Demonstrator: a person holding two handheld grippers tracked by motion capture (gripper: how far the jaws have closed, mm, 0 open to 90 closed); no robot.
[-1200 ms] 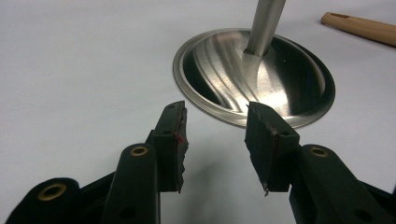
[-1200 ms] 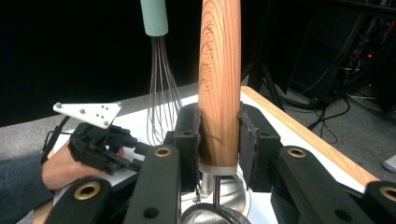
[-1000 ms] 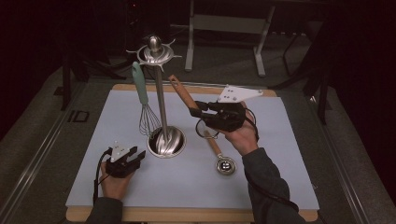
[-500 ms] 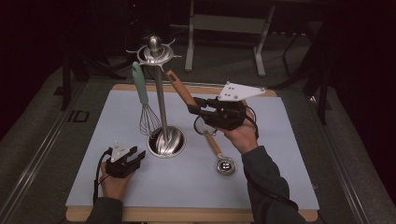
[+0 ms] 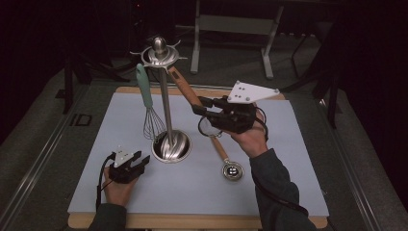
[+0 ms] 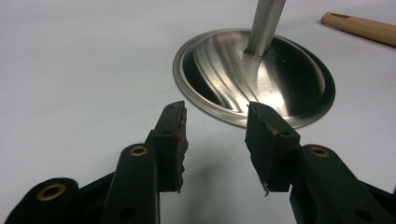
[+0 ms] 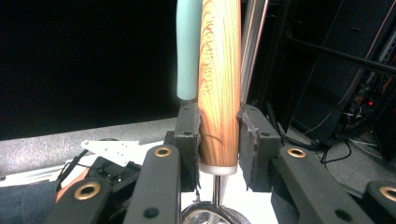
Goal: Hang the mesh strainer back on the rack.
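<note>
gripping a wooden-handled strainer [image 5: 192,98] near the lower end of its wood handle, the right gripper [image 5: 201,108] is seen just to the right of the steel utensil stand [image 5: 163,103]. in the right gripper view the wood handle [image 7: 219,84] is pinched between the two black pads [image 7: 189,135], which are pressed on its both sides, and the metal collar and thin wire stem are seen just under the pads. the strainer is held tilted: its upper end is pointed up toward the hooked crown of the stand [image 5: 159,52], and it cannot be told if a hook is touched by it.

on the mat, right of the stand's round base [image 5: 171,146] and below the right gripper, a second wood-handled tool with a small round metal head [image 5: 232,171] is laid flat.

a whisk with a mint green handle [image 5: 144,89] is hung on the left side of the stand, its wire part [image 5: 153,126] near the base.

the left gripper [image 5: 139,161] is rested low on the light blue mat [image 5: 106,120], just left of the stand's base. in the left gripper view its jaws are spread apart with nothing between them, and the shiny dished base [image 6: 254,77] is seen just beyond the tips [image 6: 215,126].
</note>
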